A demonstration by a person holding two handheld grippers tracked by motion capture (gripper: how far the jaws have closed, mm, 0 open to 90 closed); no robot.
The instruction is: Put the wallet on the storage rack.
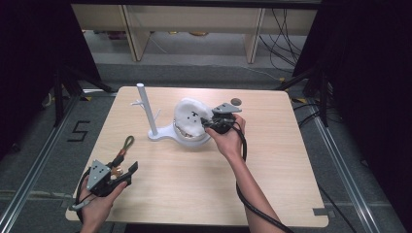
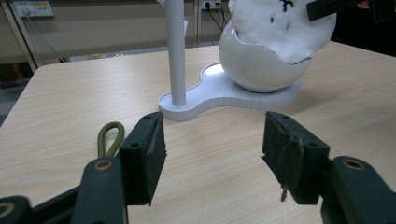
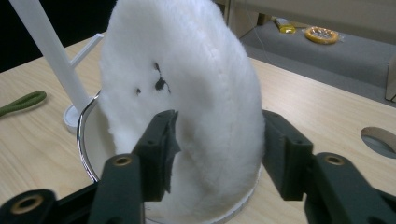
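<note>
Right tongs (image 3: 217, 154) astride white plush (image 3: 187, 93)

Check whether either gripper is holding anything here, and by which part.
Nothing is held. The right gripper has its jaws open around the fluffy white plush toy in the white bowl, not pressing. The left gripper is open over bare table.

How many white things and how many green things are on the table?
White: 3, the fluffy toy, the round bowl, the stand with a pole
Green: 1, the cord loop
Total: 4
</note>
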